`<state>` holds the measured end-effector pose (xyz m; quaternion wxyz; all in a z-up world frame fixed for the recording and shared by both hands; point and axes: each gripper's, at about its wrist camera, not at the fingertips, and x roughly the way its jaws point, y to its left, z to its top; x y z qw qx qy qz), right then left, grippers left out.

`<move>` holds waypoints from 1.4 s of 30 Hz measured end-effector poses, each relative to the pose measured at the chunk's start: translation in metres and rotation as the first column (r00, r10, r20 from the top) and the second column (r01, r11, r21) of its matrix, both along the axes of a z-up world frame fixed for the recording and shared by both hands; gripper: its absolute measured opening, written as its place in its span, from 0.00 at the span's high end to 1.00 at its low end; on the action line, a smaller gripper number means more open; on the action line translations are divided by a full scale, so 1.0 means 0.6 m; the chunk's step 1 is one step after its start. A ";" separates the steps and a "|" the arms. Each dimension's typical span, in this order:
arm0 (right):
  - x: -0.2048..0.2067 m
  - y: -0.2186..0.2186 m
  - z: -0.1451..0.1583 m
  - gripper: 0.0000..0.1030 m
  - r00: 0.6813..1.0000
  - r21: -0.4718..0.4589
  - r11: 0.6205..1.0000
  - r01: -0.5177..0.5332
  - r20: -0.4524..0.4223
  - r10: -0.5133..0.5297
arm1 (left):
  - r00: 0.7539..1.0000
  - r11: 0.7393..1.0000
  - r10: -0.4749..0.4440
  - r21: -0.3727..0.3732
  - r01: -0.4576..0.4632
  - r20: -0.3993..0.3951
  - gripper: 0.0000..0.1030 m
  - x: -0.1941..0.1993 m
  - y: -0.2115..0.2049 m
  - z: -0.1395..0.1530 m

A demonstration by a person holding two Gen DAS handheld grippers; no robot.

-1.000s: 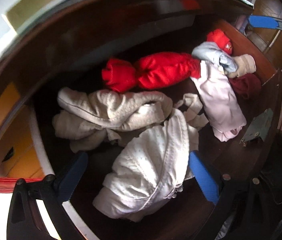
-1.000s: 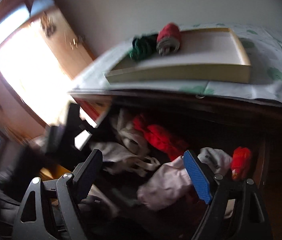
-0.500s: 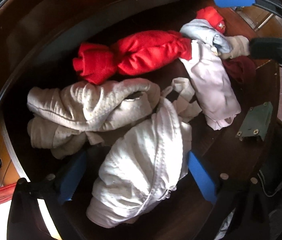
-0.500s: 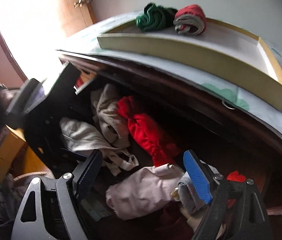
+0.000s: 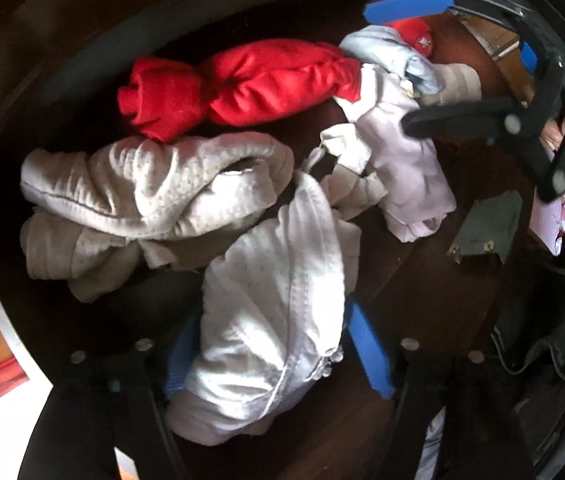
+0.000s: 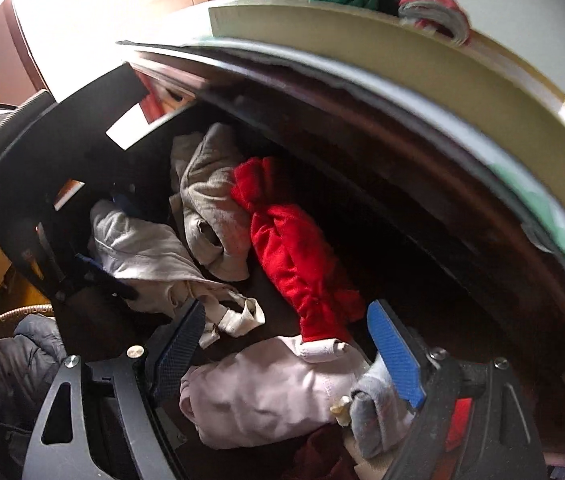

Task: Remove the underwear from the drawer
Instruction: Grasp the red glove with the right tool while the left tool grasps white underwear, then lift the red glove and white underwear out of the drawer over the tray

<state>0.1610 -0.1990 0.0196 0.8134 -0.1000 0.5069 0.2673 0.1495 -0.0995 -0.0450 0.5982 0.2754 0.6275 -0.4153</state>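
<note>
Underwear is what's being fished out here, and the piece in play is the white ribbed underwear [image 5: 270, 312] lying at the front of the open drawer [image 5: 422, 288], right in front of the red garment [image 5: 242, 80] bunched along the back wall. Its long axis runs roughly front to back, from near the red garment down toward the camera, and it sits squarely between the pads of the left tongs [image 5: 274, 352]. Those tongs point almost straight down and are closing, with the cloth between them. I can't see the pads actually biting yet, so I'd call it not quite gripped.

The right tongs [image 6: 286, 352] are spread wide and hold nothing. They hover over a pale pink garment [image 6: 266, 396] on the right of the red garment, with a grey-blue roll [image 6: 374, 408] just beside the blue pad.

So the left hand is clearly the nearer one to the white piece.
</note>
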 end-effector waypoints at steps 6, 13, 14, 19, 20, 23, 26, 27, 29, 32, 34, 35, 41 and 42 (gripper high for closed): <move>0.022 0.042 -0.031 0.18 0.998 -0.129 0.990 -0.058 0.024 0.061 | 0.997 0.999 0.040 0.018 -0.039 -0.067 0.15 0.014 -0.028 -0.027; 0.041 0.090 -0.067 0.18 0.987 -0.245 0.961 -0.126 0.071 0.148 | 0.990 0.998 0.047 -0.025 -0.050 -0.131 0.29 0.019 -0.015 -0.034; 0.043 0.095 -0.072 0.20 0.985 -0.254 0.959 -0.122 0.091 0.149 | 0.989 0.998 0.053 -0.038 -0.059 -0.139 0.31 0.007 0.007 -0.033; 0.036 0.117 -0.081 0.22 0.969 -0.274 0.951 -0.147 0.155 0.195 | 0.985 0.989 0.097 -0.100 -0.112 -0.145 0.39 -0.001 0.033 -0.030; 0.036 0.118 -0.082 0.22 0.967 -0.276 0.951 -0.139 0.167 0.190 | 0.984 0.987 0.103 -0.110 -0.120 -0.145 0.44 -0.003 0.041 -0.026; 0.034 0.133 -0.099 0.22 0.962 -0.318 0.939 -0.134 0.184 0.200 | 0.983 0.978 0.136 -0.145 -0.153 -0.120 0.53 -0.016 0.062 -0.019; 0.034 0.143 -0.117 0.22 0.965 -0.324 0.936 -0.140 0.167 0.202 | 0.984 0.967 0.163 -0.184 -0.174 -0.070 0.55 -0.031 0.084 -0.002; 0.035 0.143 -0.125 0.22 0.967 -0.323 0.937 -0.132 0.165 0.193 | 0.982 0.961 0.180 -0.203 -0.188 -0.059 0.55 -0.036 0.092 0.003; 0.038 0.139 -0.132 0.22 0.972 -0.302 0.946 -0.119 0.159 0.173 | 0.978 0.950 0.202 -0.233 -0.208 -0.052 0.55 -0.043 0.112 0.014; 0.055 0.128 -0.133 0.34 0.982 -0.260 0.960 -0.107 0.126 0.143 | 0.966 0.922 0.246 -0.291 -0.257 -0.073 0.55 -0.051 0.138 0.021; 0.063 0.124 -0.133 0.52 0.984 -0.282 0.954 -0.097 0.119 0.135 | 0.959 0.908 0.269 -0.310 -0.283 -0.087 0.55 -0.054 0.154 0.044; 0.067 0.120 -0.131 0.55 0.985 -0.282 0.954 -0.105 0.105 0.139 | 0.956 0.902 0.280 -0.318 -0.293 -0.086 0.55 -0.054 0.160 0.047; 0.055 0.105 -0.103 0.58 0.984 -0.257 0.957 -0.132 0.085 0.158 | 0.927 0.827 0.361 -0.426 -0.367 -0.098 0.55 -0.031 0.212 0.080; 0.053 0.100 -0.096 0.58 0.985 -0.242 0.962 -0.125 0.085 0.149 | 0.924 0.816 0.369 -0.442 -0.372 -0.097 0.55 -0.030 0.216 0.088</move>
